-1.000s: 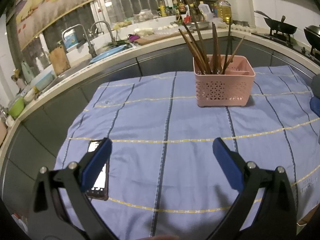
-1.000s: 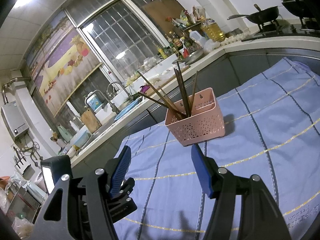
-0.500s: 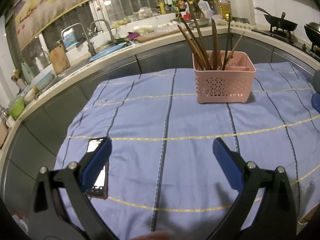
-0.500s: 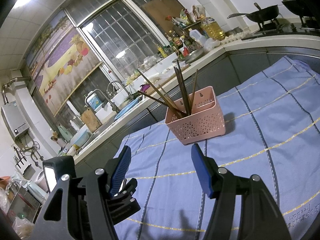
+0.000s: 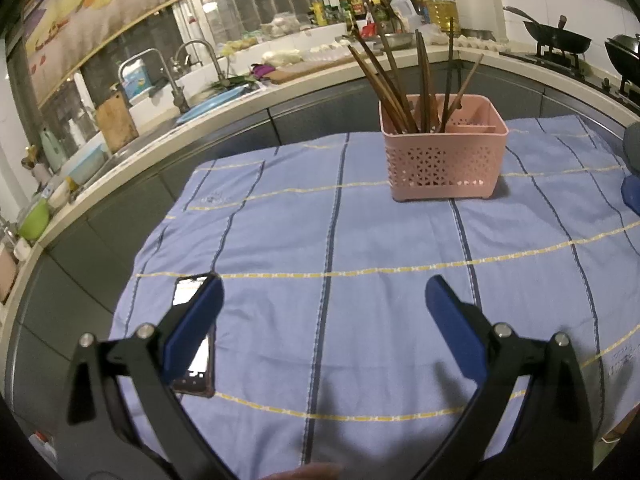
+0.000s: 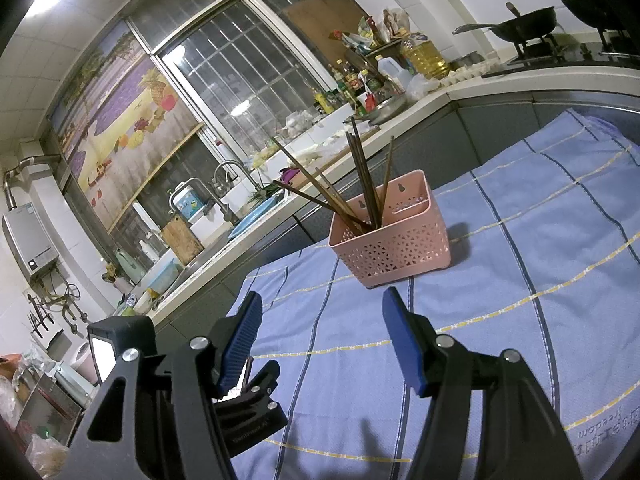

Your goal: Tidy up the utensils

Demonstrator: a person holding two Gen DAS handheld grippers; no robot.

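Standing well beyond both empty, wide-open jaws: pink basket holding chopsticks, probably wooden.

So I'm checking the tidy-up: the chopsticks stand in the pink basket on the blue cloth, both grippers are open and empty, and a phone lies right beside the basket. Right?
Not quite. The phone lies far from the pink basket, at the blue cloth's near left edge, by the left gripper, as the left wrist view shows. The chopsticks and the open, empty grippers, including the right gripper, are right.

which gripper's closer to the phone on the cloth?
Left. The left gripper hangs right by the phone; the right gripper sits beyond it, facing the pink basket.
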